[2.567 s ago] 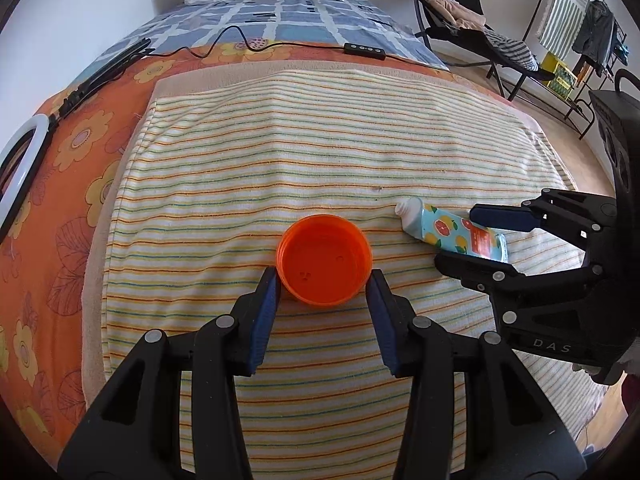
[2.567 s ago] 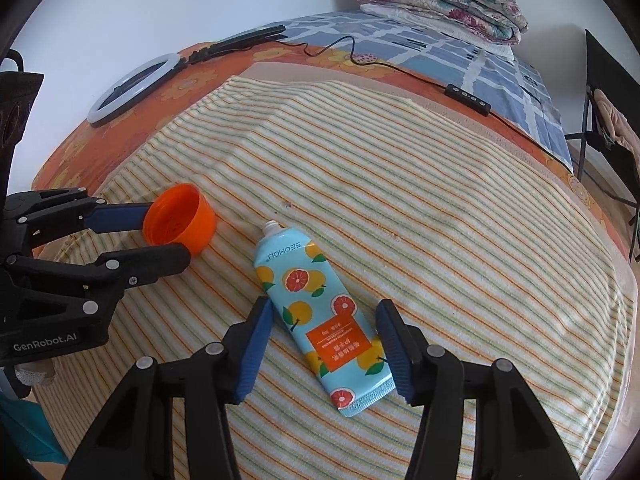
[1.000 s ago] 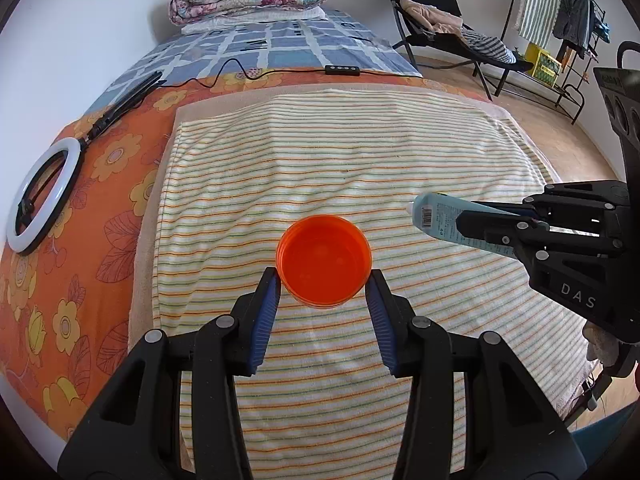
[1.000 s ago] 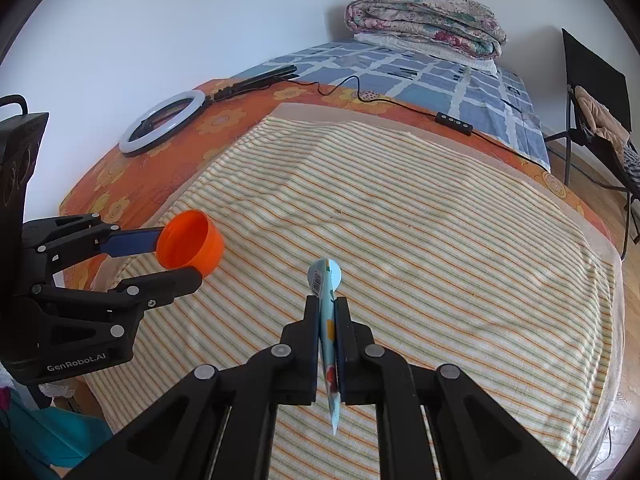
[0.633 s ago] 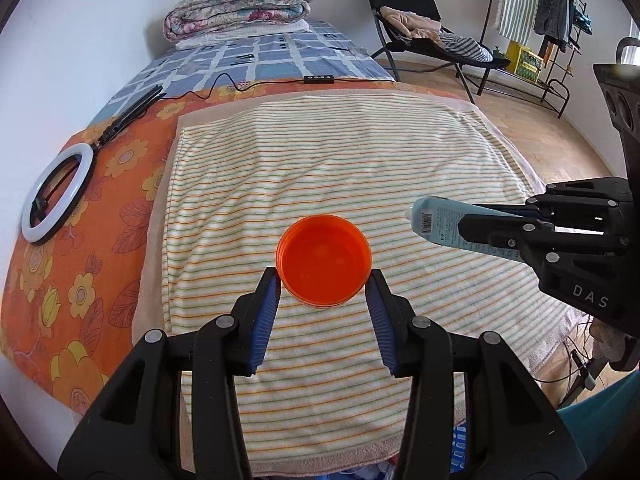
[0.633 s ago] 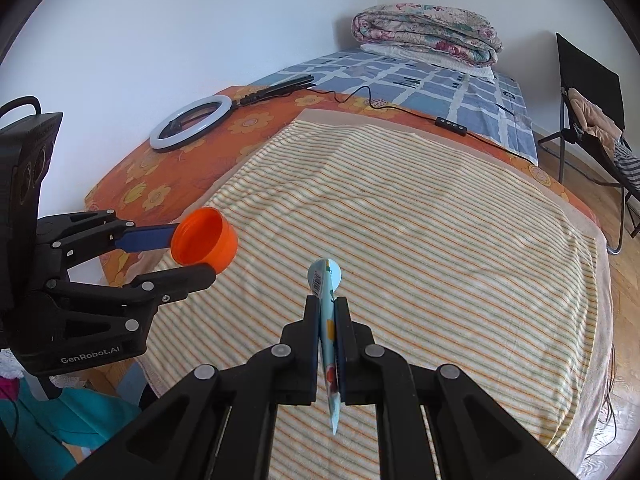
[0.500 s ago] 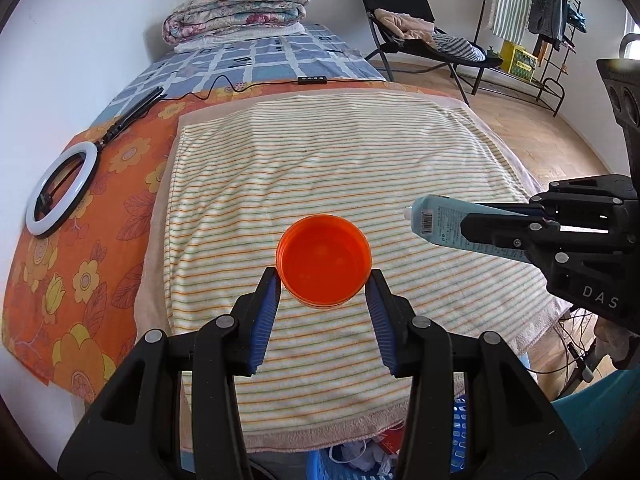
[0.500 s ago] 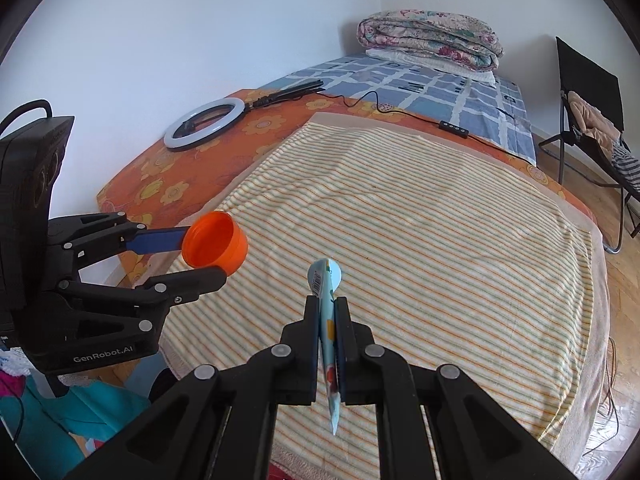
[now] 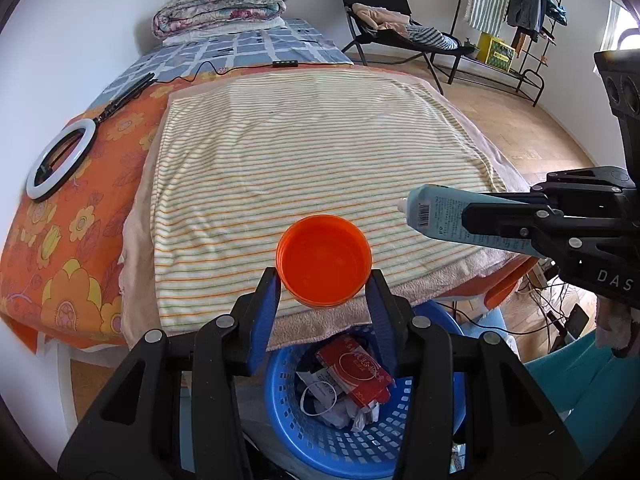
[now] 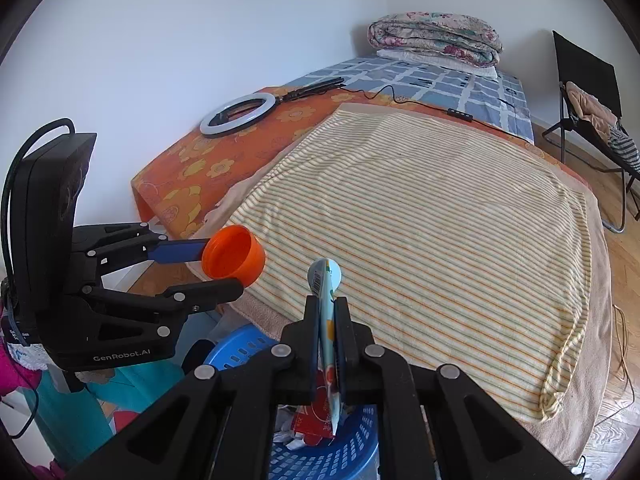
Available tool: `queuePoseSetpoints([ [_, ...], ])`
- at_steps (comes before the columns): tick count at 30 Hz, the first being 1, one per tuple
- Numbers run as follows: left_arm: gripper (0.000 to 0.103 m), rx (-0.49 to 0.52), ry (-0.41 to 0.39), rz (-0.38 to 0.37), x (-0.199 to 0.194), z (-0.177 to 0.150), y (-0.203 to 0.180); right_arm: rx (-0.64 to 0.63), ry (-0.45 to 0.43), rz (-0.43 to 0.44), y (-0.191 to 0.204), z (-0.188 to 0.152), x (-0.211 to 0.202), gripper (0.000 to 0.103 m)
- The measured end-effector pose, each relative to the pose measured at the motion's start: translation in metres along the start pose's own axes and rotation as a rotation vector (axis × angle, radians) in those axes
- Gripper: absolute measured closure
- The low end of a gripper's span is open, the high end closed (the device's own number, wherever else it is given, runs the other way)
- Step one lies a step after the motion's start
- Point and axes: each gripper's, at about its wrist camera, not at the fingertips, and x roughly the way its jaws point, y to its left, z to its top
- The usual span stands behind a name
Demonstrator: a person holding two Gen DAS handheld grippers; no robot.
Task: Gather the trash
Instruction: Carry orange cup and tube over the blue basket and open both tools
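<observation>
My left gripper (image 9: 323, 280) is shut on an orange round lid (image 9: 324, 265), held open side up above the bed's near edge. The same lid (image 10: 233, 257) shows at the left of the right wrist view, between the left gripper's blue pads (image 10: 176, 252). My right gripper (image 10: 328, 312) is shut on a flattened light-blue tube (image 10: 325, 280) printed with oranges, nozzle pointing forward. That tube (image 9: 444, 216) juts in from the right of the left wrist view. A blue plastic basket (image 9: 320, 440) stands on the floor under both grippers, with a red packet (image 9: 352, 368) and crumpled scraps inside.
The bed carries a striped towel (image 9: 312, 152), an orange floral sheet (image 9: 60, 248) and a ring light (image 9: 60, 160) with its cable. Folded quilts (image 9: 220, 4) lie at the far end. A black chair (image 9: 384, 12) and clothes rack (image 9: 516, 12) stand on the wooden floor.
Both grippers have drawn back from over the bed to its near edge, each keeping its object. The blue basket has come into view below them.
</observation>
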Motion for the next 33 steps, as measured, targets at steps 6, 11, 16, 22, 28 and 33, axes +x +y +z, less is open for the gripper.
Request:
queuePoseSetpoints([
  [6,0.058,-0.006,0.031,-0.018,0.001,-0.025,-0.008,0.031,0.022,0.020,0.005,-0.030,-0.008,0.099],
  [11,0.058,-0.006,0.064,-0.030,0.008,-0.043,-0.012,0.047,0.051,0.037,0.009,-0.052,-0.006,0.099],
  [16,0.058,-0.003,0.107,-0.044,0.019,-0.061,-0.017,0.066,0.085,0.052,0.014,-0.071,0.003,0.099],
  [22,0.058,0.004,0.152,-0.047,0.032,-0.074,-0.019,0.106,0.126,0.064,0.012,-0.090,0.015,0.099],
  [28,0.058,0.003,0.193,-0.052,0.043,-0.084,-0.020,0.129,0.152,0.070,0.010,-0.101,0.025,0.099],
  [33,0.058,0.011,0.217,-0.054,0.048,-0.090,-0.023,0.144,0.178,0.082,0.010,-0.108,0.033,0.098],
])
